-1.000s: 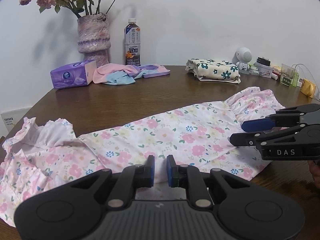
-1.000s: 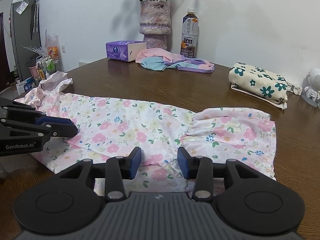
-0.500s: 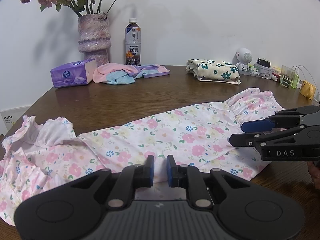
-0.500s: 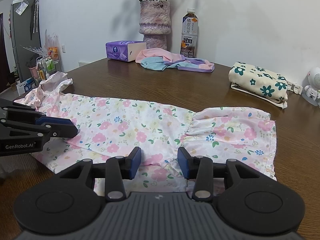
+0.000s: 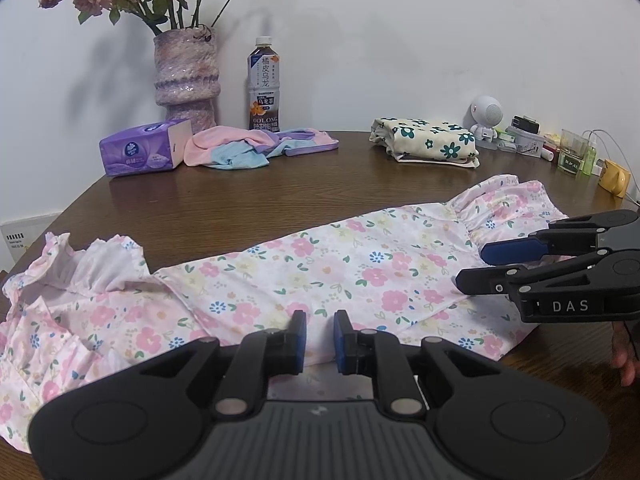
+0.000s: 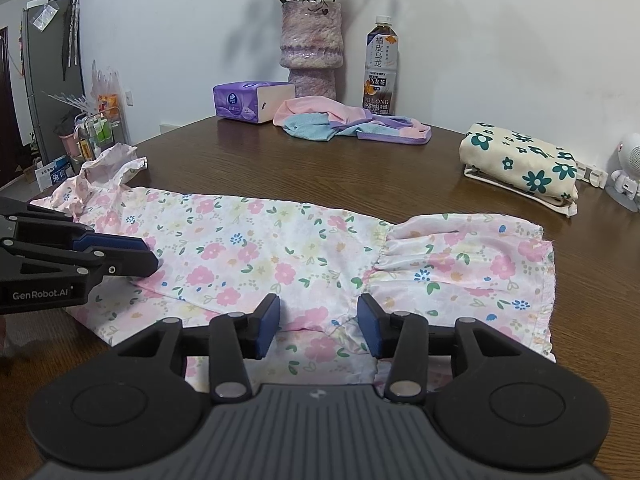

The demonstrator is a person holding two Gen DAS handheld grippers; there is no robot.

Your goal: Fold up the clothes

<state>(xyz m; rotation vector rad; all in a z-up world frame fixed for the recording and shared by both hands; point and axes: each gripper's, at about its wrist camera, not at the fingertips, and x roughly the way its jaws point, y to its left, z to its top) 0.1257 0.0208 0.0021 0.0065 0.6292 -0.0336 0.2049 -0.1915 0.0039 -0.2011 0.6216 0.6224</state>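
Pink floral cotton dress (image 5: 320, 276) flat on brown wooden table (image 5: 280, 196), long axis left-right across both grippers. Left gripper (image 5: 320, 338) narrowly parted at near hem, gripping nothing; right gripper (image 6: 318, 326) spread wide by gathered ruffle.

The right gripper (image 5: 470, 268) reads "DAS" on its side; the left gripper (image 6: 150, 256) reads "GenRobot.AI". The tea bottle (image 5: 263, 86) shows "OOLONG" and, in the right wrist view, "SUNTORY".
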